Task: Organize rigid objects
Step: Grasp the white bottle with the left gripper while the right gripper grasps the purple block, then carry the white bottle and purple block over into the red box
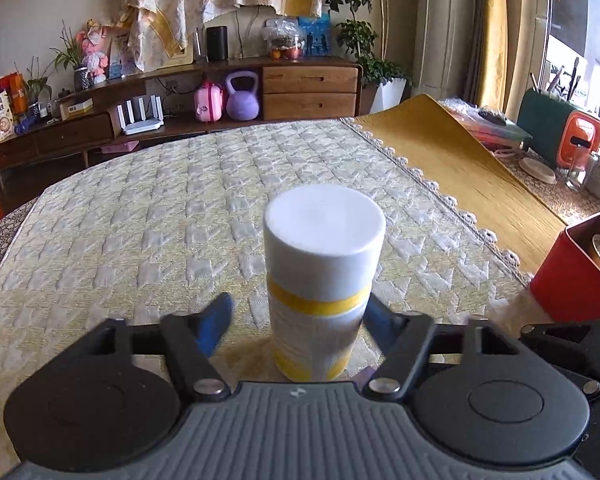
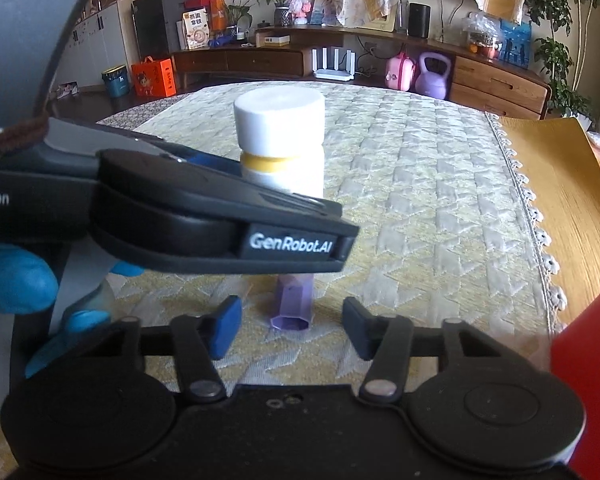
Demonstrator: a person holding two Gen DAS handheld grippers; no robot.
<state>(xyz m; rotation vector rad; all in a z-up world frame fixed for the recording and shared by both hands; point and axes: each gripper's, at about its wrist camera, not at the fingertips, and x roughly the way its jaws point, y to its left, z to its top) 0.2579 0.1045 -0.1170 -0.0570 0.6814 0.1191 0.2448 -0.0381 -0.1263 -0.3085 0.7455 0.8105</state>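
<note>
A white bottle (image 1: 320, 280) with a white cap and yellow bands stands upright on the quilted cloth. My left gripper (image 1: 296, 320) is open around it; its left finger stands clear of the bottle and its right finger is at the bottle's side. In the right wrist view the bottle (image 2: 280, 144) stands behind the left gripper's body (image 2: 204, 220). A small purple hexagonal piece (image 2: 292, 304) lies on the cloth just ahead of my right gripper (image 2: 292, 328), which is open and empty.
A red open box (image 1: 580, 272) stands at the right on the yellow mat (image 1: 460, 168); its edge also shows in the right wrist view (image 2: 588, 380). The quilted cloth (image 1: 180, 208) covers the table. A wooden sideboard (image 1: 308, 88) with clutter stands behind.
</note>
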